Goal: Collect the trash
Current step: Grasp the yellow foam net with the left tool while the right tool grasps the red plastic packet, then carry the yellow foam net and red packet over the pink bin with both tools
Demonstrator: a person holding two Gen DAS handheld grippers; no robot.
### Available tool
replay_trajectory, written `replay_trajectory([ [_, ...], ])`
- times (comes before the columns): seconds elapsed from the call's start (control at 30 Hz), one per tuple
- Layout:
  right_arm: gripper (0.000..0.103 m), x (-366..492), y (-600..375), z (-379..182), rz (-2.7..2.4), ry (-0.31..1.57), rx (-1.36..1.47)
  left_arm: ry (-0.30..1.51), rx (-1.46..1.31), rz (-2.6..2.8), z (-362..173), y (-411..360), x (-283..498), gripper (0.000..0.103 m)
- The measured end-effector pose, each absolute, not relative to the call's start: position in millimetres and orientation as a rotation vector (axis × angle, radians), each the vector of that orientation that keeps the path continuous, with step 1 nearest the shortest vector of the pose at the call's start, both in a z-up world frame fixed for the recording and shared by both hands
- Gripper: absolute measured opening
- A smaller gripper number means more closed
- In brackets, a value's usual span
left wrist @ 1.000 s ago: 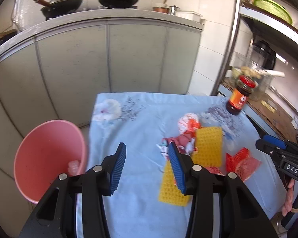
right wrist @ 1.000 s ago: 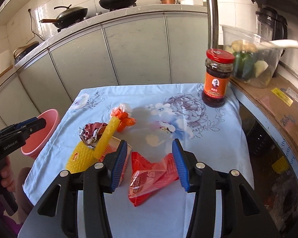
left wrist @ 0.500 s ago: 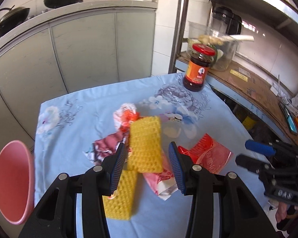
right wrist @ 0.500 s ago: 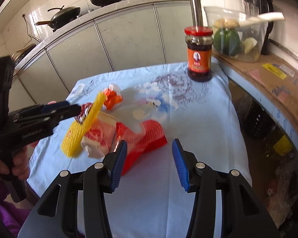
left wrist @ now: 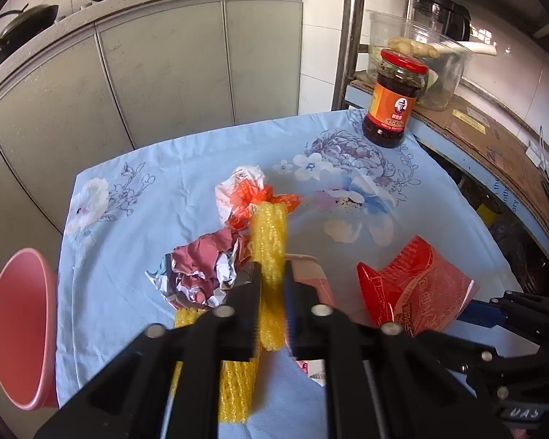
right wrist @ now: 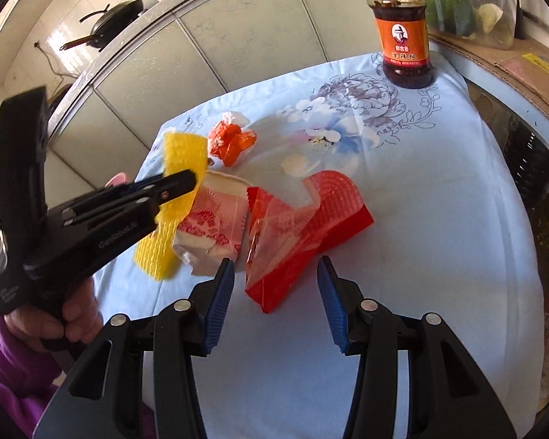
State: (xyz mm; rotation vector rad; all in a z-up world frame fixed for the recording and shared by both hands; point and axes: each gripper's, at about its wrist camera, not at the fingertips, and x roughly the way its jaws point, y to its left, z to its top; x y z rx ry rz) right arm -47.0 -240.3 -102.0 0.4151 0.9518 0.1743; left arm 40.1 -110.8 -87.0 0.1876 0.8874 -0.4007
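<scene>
One pink bucket point(left wrist: 18, 329) sits at the left edge of the table point(left wrist: 164, 190), w/ its mouth tipped sideways; what is inside can't be seen. One glass jar point(right wrist: 402, 33) w/ a red lid stands upright at the far right corner, full of dark stuff, orange label on front. Behind it, on a shelf, is one clear plastic tub point(right wrist: 472, 11) w/ a green pepper & pale veg in it.

The table has a soft blue cloth w/ flower prints. Trash sits in the middle of it: one yellow foam net point(left wrist: 271, 252), bumpy like a honeycomb; one crumpled foil wrapper point(left wrist: 201, 274), pink & silver; one scrunched orange & white wrapper point(left wrist: 249, 197); one shiny red bag point(right wrist: 303, 226), partly see-through; one pink & white pack point(right wrist: 212, 226) just beside the red bag.

The left gripper point(left wrist: 272, 285) is closing its jaws, and its pads press on the yellow foam net, which bends where it is pinched. The right gripper point(right wrist: 276, 300) is about half open & holds nothing; the near end of the red bag lies just ahead of its blue ribbed pads point(right wrist: 219, 303). A hand point(right wrist: 58, 325) w/ a purple sleeve grips the left handle.
</scene>
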Motion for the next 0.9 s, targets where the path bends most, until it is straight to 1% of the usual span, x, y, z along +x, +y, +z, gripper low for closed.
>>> replay_trajectory([
  [0.13, 0.047, -42, -248, -108, 0.148, 0.947, 0.457, 0.867, 0.151, -0.408, -80, -102, 38, 0.008],
  [0.17, 0.041, -43, -250, -109, 0.145, 0.943, 0.466, 0.859, 0.145, -0.412, -78, -101, 37, 0.008],
  [0.2, 0.026, -43, -252, -110, 0.140, 0.942, 0.469, 0.848, 0.139, -0.417, -74, -98, 35, 0.008],
  [0.27, 0.019, -44, -256, -110, 0.139, 0.934, 0.476, 0.833, 0.125, -0.430, -67, -95, 33, 0.008],
  [0.3, 0.014, -45, -257, -108, 0.137, 0.927, 0.472, 0.826, 0.118, -0.434, -65, -93, 31, 0.008],
  [0.33, 0.012, -47, -257, -105, 0.133, 0.911, 0.463, 0.817, 0.110, -0.436, -61, -92, 30, 0.008],
  [0.37, 0.007, -48, -258, -104, 0.130, 0.902, 0.457, 0.811, 0.103, -0.438, -59, -91, 29, 0.008],
  [0.4, 0.005, -50, -260, -102, 0.125, 0.892, 0.452, 0.802, 0.093, -0.441, -56, -89, 28, 0.008],
  [0.9, 0.004, -66, -255, -66, 0.074, 0.749, 0.307, 0.685, 0.033, -0.397, -20, -59, 14, 0.008],
])
